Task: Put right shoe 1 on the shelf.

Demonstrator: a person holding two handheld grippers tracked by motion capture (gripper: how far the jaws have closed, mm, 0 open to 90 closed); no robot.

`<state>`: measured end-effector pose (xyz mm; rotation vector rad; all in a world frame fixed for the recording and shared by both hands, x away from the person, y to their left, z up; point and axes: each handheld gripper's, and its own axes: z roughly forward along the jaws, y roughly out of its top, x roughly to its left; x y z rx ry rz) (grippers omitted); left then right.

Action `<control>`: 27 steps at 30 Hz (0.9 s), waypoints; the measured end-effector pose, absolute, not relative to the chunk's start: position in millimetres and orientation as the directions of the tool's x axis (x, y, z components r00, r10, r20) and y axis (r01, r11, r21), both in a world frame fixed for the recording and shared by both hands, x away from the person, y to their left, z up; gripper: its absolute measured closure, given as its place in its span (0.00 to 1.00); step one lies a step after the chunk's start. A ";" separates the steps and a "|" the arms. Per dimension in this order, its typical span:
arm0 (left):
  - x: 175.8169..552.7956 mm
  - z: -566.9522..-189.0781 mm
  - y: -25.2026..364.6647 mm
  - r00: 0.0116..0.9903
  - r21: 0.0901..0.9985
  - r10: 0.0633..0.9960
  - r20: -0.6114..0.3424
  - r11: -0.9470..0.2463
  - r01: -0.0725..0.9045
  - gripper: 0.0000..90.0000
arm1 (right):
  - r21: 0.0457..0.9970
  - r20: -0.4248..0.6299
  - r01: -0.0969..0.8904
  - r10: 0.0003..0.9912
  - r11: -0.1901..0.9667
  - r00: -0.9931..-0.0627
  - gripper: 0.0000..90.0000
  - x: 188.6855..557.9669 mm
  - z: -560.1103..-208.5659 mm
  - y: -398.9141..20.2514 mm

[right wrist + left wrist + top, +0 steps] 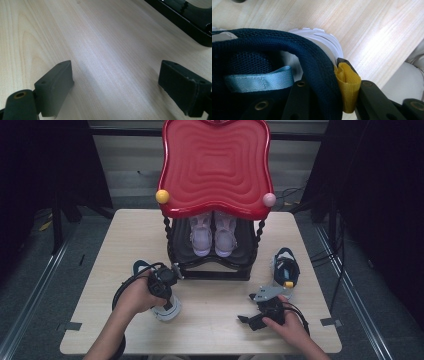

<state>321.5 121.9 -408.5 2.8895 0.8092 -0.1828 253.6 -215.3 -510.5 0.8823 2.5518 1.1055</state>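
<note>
The left gripper (pixel 167 292) is set down over the heel of the navy shoe (pixel 165 307) at the near left of the tabletop (pixel 220 292), and its jaws are closed on the heel collar: in the left gripper view one jaw is seen inside the padded rim (pixel 317 65) and the other outside, pressing the yellow pull tab (pixel 347 87) against it. The shoe's long axis is judged to run from toe, nearer the rack (pixel 215 265), to heel, nearer the person, so a lift would be made from the heel end. Dark mesh, a pale blue inner loop (pixel 259 81) and a ridged white sole (pixel 327 40) are shown. The right gripper (pixel 245 317) rests well apart, its jaws wide over bare wood, nearer the second navy shoe (pixel 286 270)
</note>
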 end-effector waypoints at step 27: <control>324.1 -322.9 134.8 0.856 0.109 0.503 -0.119 -0.850 0.515 0.82 | 0.724 0.033 0.437 0.607 0.533 -0.794 0.13 253.7 -510.5 -215.3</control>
